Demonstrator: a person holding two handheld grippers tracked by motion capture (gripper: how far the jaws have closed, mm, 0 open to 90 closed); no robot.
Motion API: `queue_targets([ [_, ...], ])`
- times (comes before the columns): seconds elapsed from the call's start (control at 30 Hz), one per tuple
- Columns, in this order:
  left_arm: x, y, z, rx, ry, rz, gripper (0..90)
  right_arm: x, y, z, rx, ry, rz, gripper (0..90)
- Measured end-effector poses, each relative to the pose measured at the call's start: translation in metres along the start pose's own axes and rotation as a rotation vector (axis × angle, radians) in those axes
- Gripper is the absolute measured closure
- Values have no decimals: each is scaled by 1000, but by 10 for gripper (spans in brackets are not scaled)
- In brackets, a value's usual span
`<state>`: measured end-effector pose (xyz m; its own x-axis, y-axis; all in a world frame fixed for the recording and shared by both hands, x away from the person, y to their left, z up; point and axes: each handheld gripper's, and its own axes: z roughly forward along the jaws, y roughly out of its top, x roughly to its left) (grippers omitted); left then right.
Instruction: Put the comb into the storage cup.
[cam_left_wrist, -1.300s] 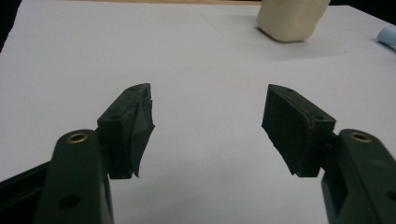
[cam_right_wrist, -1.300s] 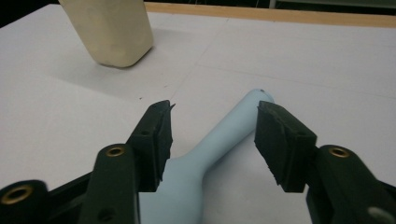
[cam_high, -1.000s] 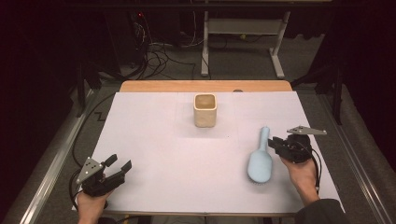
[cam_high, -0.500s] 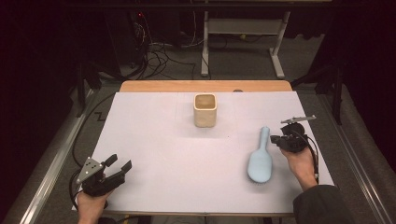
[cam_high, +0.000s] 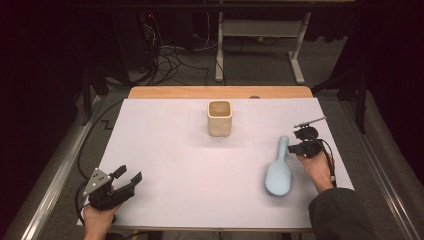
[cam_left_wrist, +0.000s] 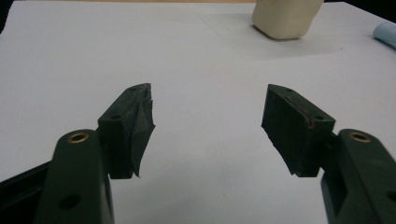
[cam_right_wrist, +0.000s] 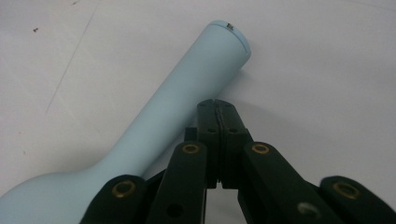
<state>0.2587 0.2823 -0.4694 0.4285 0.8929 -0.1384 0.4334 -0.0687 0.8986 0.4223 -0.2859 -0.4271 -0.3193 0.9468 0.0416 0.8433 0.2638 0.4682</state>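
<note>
Jaws of the right gripper (cam_right_wrist: 217, 105) have just been closing and meet on nothing, seemingly touching the pale blue plastic hairbrush (cam_high: 278, 170) handle at nine o'clock. Left gripper (cam_left_wrist: 208, 121) gapes empty; the cream square cup (cam_high: 220, 118) stands at one o'clock.

Brush (cam_high: 278, 172) and cup (cam_high: 220, 118) on table (cam_high: 165, 150).
Cup at far centre; brush lying near right, handle toward far edge; right gripper (cam_high: 300, 147) just beside handle; left gripper (cam_high: 131, 178) near left corner.

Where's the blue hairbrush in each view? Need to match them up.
High view: hairbrush right of centre on the white sheet, handle pointing up toward the right gripper.
Left gripper view: a pale blue sliver at the right edge, upper corner.
Right gripper view: handle runs diagonally just left of the shut jaws.
Shared landmark: the cream cup, also in the left gripper view.
</note>
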Motion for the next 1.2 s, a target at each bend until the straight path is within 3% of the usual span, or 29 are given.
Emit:
queue_targets([
  [0.37, 0, 0, 0, -2, -1, 2, 344, 2, 8, 9, 35, 4, 21, 900],
  [0.97, -1, 0, 1, 0, -2, 5, 346, 30, 22, 13, 55, 44, -62, 900],
  [1.2, -1, 0, 1, 1, -3, 8, 346, 34, 22, 14, 64, 59, -76, 900],
])
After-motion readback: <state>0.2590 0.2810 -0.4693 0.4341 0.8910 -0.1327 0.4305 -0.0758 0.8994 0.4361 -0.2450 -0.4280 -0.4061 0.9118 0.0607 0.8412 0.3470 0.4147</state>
